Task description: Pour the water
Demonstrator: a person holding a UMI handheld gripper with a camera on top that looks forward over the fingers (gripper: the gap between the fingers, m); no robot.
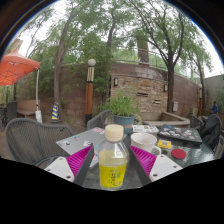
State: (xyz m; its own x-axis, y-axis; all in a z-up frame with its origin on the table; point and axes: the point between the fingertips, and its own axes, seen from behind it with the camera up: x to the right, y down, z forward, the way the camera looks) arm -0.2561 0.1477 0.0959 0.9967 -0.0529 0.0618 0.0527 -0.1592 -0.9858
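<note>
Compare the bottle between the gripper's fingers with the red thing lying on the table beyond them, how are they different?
The bottle stands upright between the gripper fingers; the red thing lies low and flat on the table. The bottle is clear with a yellow label and pale cap; the red thing is solid red. The bottle looks much taller, the red thing small and round. The bottle sits close at the pads; the red thing lies farther off, to one side. Both rest on the same table.

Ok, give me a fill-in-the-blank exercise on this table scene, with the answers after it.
1. The bottle standing between the tool's fingers holds a ____ drink.
2. The bottle's cap is ____ in colour.
3. The pads on the tool's fingers are ____.
4. Beyond the table, a green plant grows in a ____.

Missing words: yellow; white; pink; pot
</note>
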